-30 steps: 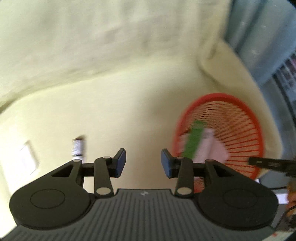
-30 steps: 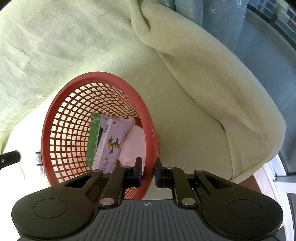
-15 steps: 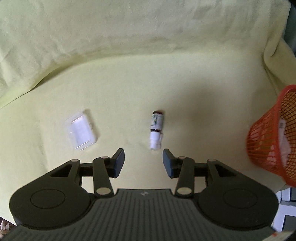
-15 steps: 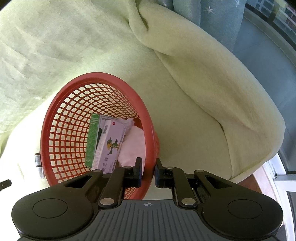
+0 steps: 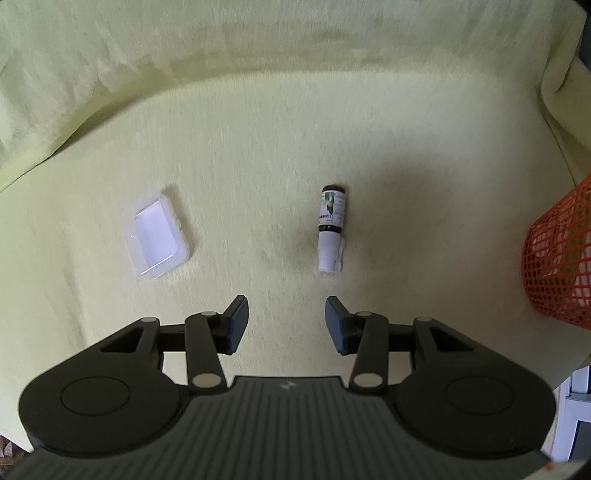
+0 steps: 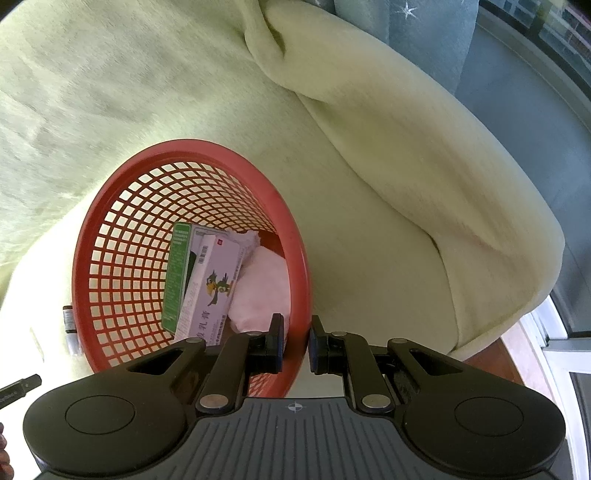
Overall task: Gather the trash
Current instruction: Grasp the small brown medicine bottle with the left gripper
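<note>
A small dark bottle with a white cap and a green label lies on the yellow-green blanket. It is just ahead of my left gripper, which is open with nothing between its fingers. A clear plastic box lies flat to the bottle's left. My right gripper is shut on the near rim of the red mesh basket, which is tilted toward it. The basket holds a green box, a purple box and a pale crumpled wad. The bottle also shows left of the basket.
The basket's side stands at the right edge of the left wrist view. The blanket rises into a backrest behind and a padded arm on the right. A blue starred curtain and a window frame lie beyond. A black bar pokes in at lower left.
The left wrist view has swung left from the basket to the bottle and clear box, and come lower and closer to them. The right gripper and the basket have not moved.
</note>
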